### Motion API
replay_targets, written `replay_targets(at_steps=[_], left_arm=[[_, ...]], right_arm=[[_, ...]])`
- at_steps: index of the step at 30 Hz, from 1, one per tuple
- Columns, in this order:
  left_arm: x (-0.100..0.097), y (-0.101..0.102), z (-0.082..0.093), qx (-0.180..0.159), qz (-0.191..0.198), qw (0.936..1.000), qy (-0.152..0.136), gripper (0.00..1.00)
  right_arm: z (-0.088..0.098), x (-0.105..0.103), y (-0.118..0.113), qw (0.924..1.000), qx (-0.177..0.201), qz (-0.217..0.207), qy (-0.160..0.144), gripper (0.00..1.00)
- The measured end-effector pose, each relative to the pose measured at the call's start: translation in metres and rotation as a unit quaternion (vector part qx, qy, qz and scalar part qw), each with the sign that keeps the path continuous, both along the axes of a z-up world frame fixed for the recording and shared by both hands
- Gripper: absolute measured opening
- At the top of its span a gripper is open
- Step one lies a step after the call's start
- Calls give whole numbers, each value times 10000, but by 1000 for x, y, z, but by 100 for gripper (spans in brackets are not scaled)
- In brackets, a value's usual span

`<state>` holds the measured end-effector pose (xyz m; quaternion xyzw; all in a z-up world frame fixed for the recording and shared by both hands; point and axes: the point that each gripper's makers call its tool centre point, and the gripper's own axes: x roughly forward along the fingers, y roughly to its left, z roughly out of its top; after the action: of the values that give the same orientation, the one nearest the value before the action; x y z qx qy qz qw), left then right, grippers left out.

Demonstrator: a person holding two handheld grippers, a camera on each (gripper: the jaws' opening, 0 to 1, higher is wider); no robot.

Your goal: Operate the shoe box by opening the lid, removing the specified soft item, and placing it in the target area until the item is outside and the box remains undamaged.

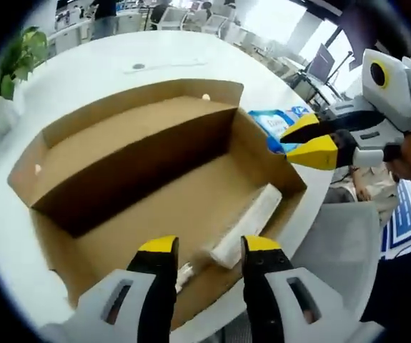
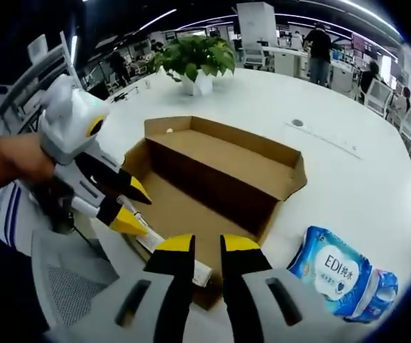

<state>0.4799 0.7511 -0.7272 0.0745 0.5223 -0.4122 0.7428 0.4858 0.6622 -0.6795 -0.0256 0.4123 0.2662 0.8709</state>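
Shoe box [image 2: 212,179] sits lid-open on the counter [image 2: 348,164]; tissue pack [image 2: 337,275] already lies outside beside it. White wrapped item [image 1: 248,225] remains inside. We hold left gripper [image 1: 209,246] and right gripper [image 2: 206,246] narrowly parted, both empty.

The shoe box [image 2: 212,186] stands open on the white table [image 2: 348,171], its lid [image 1: 130,136] folded up behind, so the inside is reachable from above and from the front. A white paper roll [image 1: 248,225] lies along the box's near wall and takes up that edge of the floor. Beside the box, a blue tissue pack [image 2: 337,271] occupies the table. A potted plant [image 2: 194,61] stands well beyond. Chairs [image 2: 69,286] crowd the table's near rim.
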Motion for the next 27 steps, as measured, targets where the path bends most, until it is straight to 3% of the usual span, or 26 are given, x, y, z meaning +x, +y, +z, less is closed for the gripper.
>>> replay_targets(at_steps=[13, 24, 27], left_arm=[[-7, -7, -14, 164, -415, 9988, 199, 34], [-1, -10, -18, 77, -281, 9993, 230, 36], [1, -10, -18, 60, -257, 9994, 216, 36]], right_arm=[[-15, -2, 9, 9996, 73, 187, 216, 13], [-28, -14, 16, 9977, 96, 460, 480, 15], [-32, -18, 21, 9960, 79, 727, 518, 20]])
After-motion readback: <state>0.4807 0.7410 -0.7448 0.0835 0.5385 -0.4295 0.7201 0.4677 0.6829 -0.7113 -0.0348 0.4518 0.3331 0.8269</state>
